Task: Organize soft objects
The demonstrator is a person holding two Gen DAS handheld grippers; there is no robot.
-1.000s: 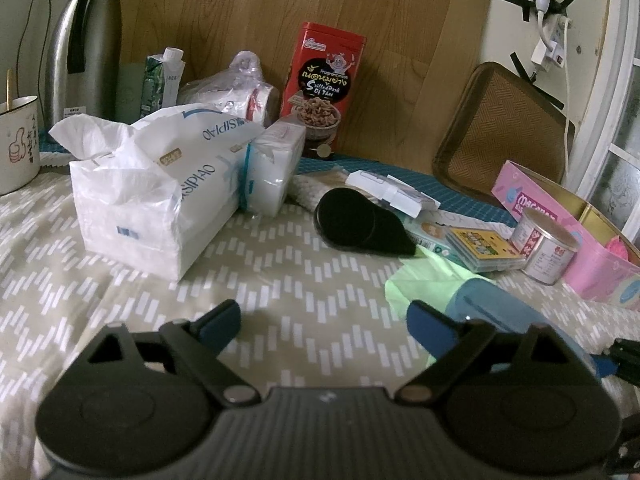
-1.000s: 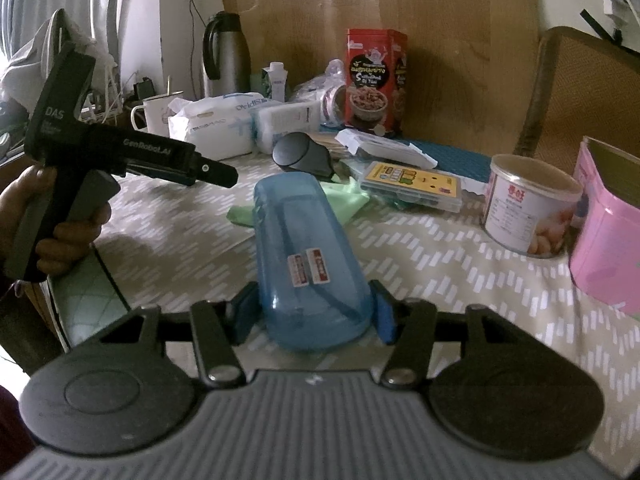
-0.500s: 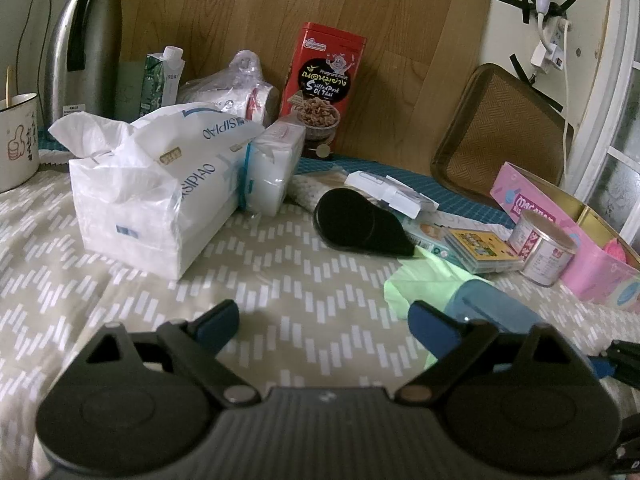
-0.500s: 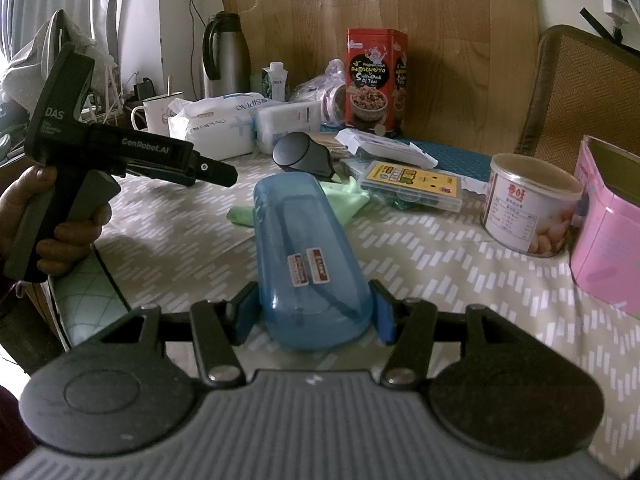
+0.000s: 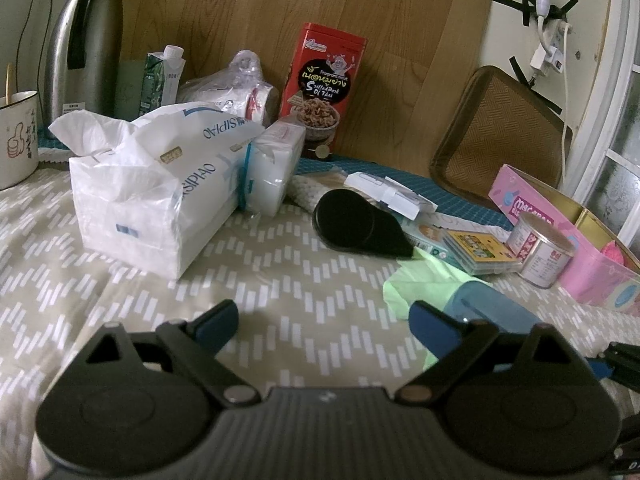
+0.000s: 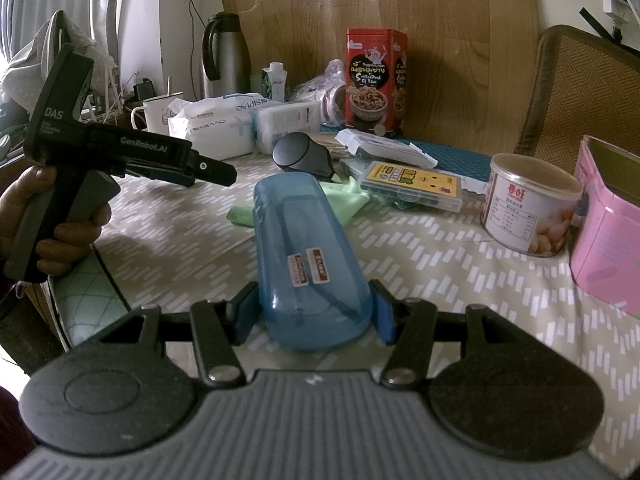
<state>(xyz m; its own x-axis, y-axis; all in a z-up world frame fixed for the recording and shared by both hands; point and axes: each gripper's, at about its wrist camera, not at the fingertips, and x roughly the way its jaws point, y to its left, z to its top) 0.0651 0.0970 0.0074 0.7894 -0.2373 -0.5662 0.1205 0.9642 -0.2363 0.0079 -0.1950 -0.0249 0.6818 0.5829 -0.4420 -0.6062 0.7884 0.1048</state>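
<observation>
My right gripper (image 6: 314, 316) is shut on the near end of a translucent blue plastic case (image 6: 308, 252), which lies on the patterned tablecloth (image 6: 440, 264). The case's far end rests on a light green cloth (image 6: 344, 200). The case (image 5: 492, 312) and the cloth (image 5: 424, 280) also show in the left wrist view. My left gripper (image 5: 324, 320) is open and empty, low over the cloth-covered table (image 5: 280, 280); it also shows in the right wrist view (image 6: 208, 172). A white tissue pack (image 5: 160, 192) and a smaller wipes pack (image 5: 276, 168) lie ahead on the left.
A black rounded case (image 5: 360, 228), a yellow card box (image 5: 480, 248), a tin can (image 5: 540, 252) and a pink box (image 5: 580, 256) sit to the right. A red tin (image 5: 320, 88), a thermos (image 5: 86, 40), a carton (image 5: 160, 80) and a mug (image 5: 16, 136) stand at the back.
The left gripper has shifted slightly; the scene sits a little lower and further right in its view. The right gripper keeps its hold on the blue case without visible movement.
</observation>
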